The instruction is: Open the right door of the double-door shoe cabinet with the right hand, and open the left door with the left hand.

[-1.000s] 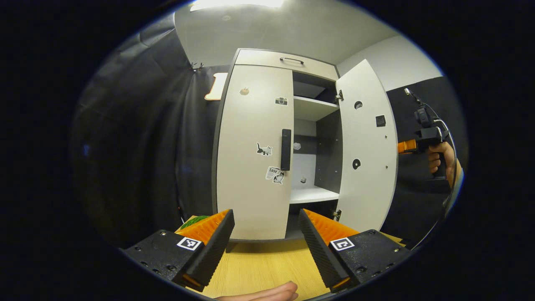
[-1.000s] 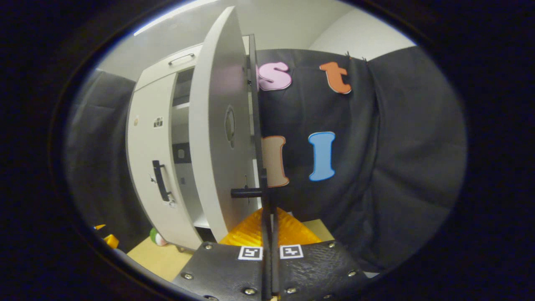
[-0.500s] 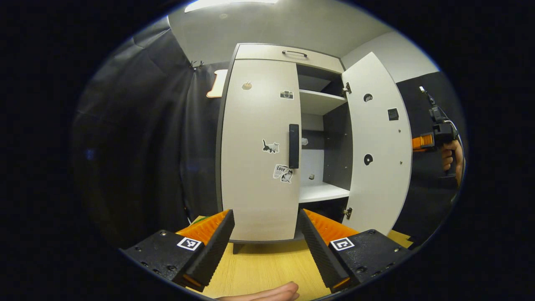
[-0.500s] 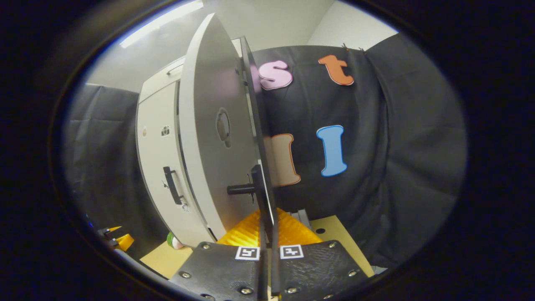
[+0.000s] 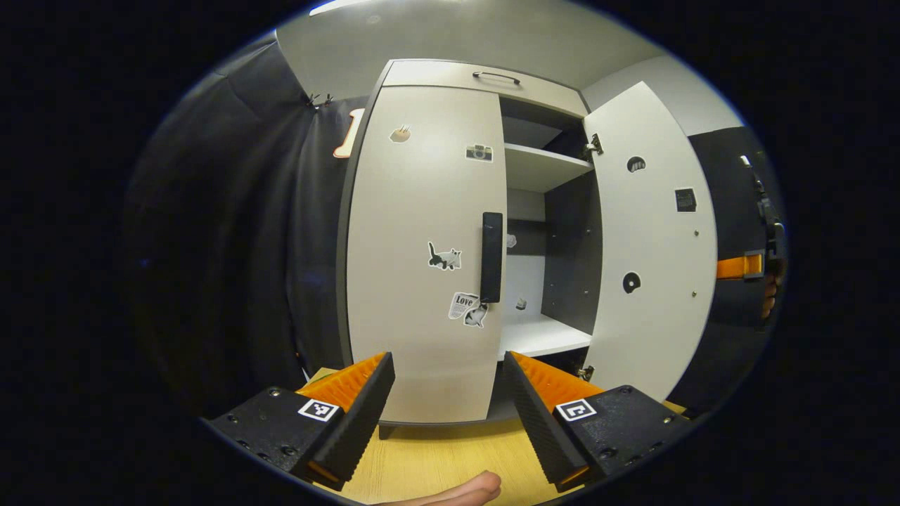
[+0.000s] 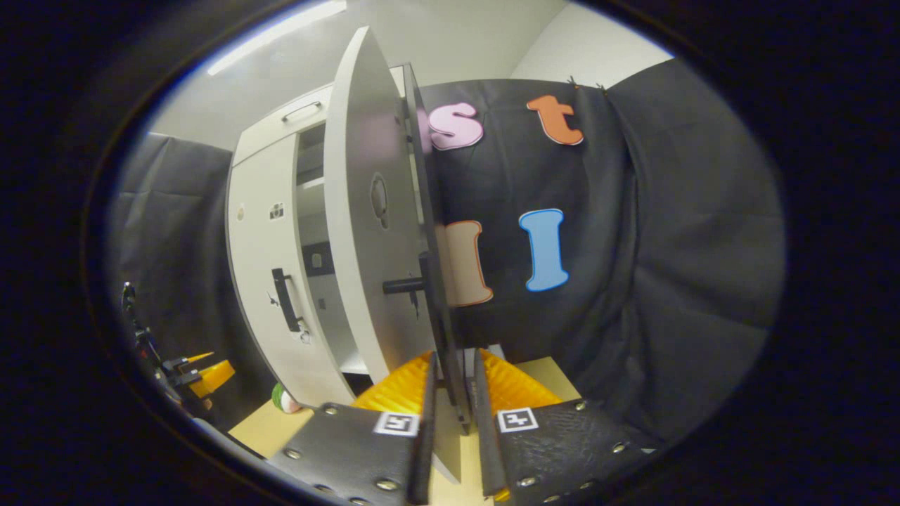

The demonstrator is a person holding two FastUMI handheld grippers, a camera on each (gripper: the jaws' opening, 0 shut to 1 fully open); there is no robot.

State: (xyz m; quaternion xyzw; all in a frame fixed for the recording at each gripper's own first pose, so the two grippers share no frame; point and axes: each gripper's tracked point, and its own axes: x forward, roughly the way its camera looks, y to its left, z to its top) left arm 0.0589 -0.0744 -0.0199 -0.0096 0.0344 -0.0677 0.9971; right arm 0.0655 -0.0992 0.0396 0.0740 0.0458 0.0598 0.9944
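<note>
The shoe cabinet [image 5: 429, 74] stands on the wooden table. Its left door [image 5: 415, 246] is shut, with stickers and a black upright handle [image 5: 491, 256]. My left gripper [image 5: 446, 414] is open, low in front of that door and apart from the handle. The right door [image 5: 654, 246] stands swung wide, showing the shelves [image 5: 541, 336]. In the right gripper view that door [image 6: 365, 232] is seen edge-on. My right gripper [image 6: 453, 429] has its fingers slightly parted on either side of the door's black handle [image 6: 439, 309], with a gap beside it. The right gripper [image 5: 731, 268] also shows past the open door.
A drawer with a metal handle [image 5: 496, 76] tops the cabinet. The wooden table [image 5: 436, 457] runs under it. A small green and white object [image 6: 283, 400] lies by the cabinet's foot. A fingertip [image 5: 457, 490] shows at the bottom edge. The left gripper [image 6: 200, 372] shows far left.
My right gripper's fingers, shut on the right door's handle before, have parted. The right door has swung a bit wider. My left gripper has come closer to the left door.
</note>
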